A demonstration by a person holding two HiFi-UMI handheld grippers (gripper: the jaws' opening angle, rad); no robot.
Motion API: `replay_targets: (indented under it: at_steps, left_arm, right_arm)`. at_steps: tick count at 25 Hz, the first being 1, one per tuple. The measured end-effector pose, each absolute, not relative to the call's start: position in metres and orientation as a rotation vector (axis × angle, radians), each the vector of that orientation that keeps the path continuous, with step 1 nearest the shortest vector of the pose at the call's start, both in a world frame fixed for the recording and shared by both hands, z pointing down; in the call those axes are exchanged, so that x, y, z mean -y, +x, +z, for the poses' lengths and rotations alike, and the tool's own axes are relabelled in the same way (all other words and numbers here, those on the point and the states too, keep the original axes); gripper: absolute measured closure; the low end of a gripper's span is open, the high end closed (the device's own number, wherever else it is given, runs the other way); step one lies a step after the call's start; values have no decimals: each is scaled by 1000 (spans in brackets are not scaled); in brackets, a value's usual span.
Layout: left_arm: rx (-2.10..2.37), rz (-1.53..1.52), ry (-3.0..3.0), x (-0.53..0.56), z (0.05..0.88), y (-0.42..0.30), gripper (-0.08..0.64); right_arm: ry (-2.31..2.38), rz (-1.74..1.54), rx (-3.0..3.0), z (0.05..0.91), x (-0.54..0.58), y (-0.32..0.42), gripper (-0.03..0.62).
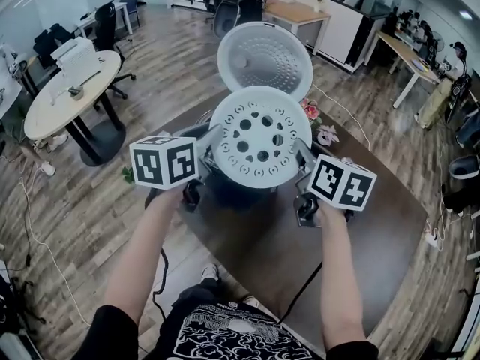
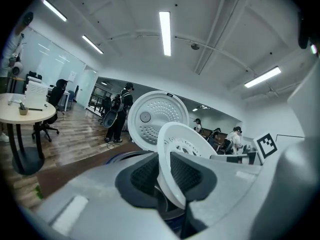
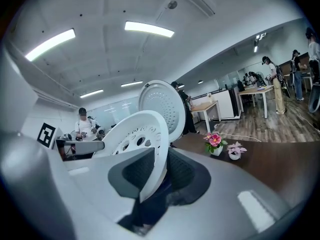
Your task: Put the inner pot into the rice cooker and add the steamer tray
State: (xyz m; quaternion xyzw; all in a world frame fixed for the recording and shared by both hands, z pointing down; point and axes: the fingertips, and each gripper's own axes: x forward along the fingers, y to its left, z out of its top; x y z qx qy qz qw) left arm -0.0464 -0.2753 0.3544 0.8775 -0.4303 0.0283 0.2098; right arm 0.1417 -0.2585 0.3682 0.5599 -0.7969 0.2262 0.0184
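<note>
A white round steamer tray with many holes hangs level just above the dark rice cooker, whose white lid stands open behind it. My left gripper is shut on the tray's left rim, and my right gripper is shut on its right rim. In the left gripper view the tray's rim sits clamped between the dark pads, with the lid behind. The right gripper view shows the rim pinched the same way, lid beyond. The inner pot is hidden under the tray.
The cooker stands on a dark brown table. Two small flower pots sit at its far right. A round white table with a printer stands to the left, desks and people further back. A cable trails on the wooden floor.
</note>
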Motion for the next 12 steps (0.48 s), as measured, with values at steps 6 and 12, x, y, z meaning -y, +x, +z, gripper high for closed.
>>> replay_targets:
  at_steps: [6, 12]
  left_arm:
    - [1210, 67, 2416, 284, 334, -44, 485]
    - [1212, 85, 2392, 278, 344, -25, 491]
  right_arm:
    - [1714, 739, 2456, 352, 264, 145, 514]
    - [1703, 774, 2435, 363, 254, 165, 515]
